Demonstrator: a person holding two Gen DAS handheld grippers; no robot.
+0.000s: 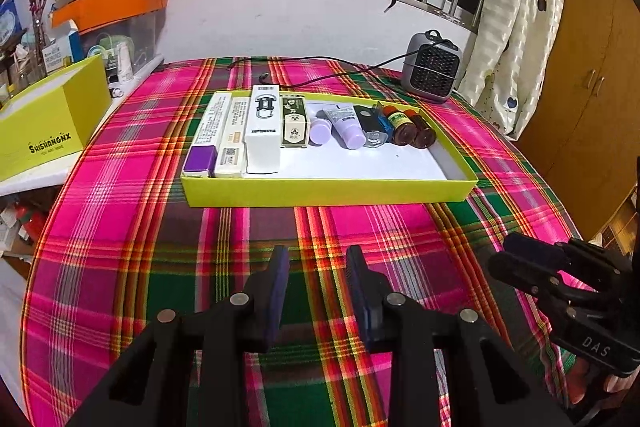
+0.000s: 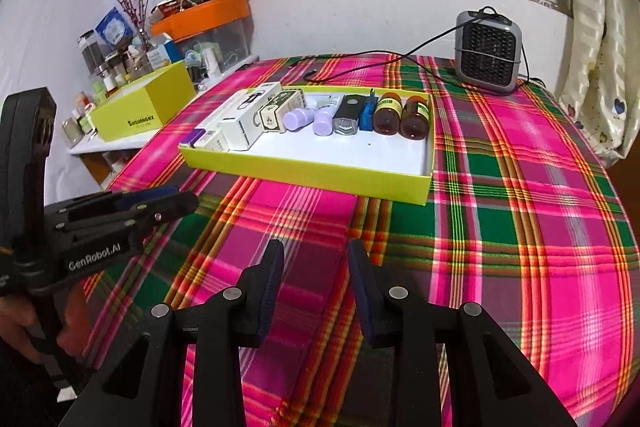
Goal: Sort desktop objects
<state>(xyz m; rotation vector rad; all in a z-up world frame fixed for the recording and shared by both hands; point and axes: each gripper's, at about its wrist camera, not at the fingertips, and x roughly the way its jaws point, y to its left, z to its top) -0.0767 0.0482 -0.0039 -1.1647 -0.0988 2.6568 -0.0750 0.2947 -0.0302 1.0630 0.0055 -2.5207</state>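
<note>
Here, in the left wrist view, the yellow-green tray (image 1: 328, 191) sits on the plaid worktop (image 1: 120, 227) and holds four boxes in a row at its left: a purple-ended box (image 1: 206, 139), a cream box (image 1: 234, 139), a white box (image 1: 262, 131) and a dark green box (image 1: 295, 123). Beside them lie two lilac tubes (image 1: 344, 127), one black-and-blue item (image 1: 372, 125) and two brown bottles (image 1: 414, 129). The left tool (image 1: 318, 261) hovers low before the tray, released, nothing between its fingers.

In the right wrist view, the right tool (image 2: 316, 253) likewise hangs released and empty, level, short of the tray (image 2: 320, 173). A grey heater (image 2: 488, 53) stands behind.
</note>
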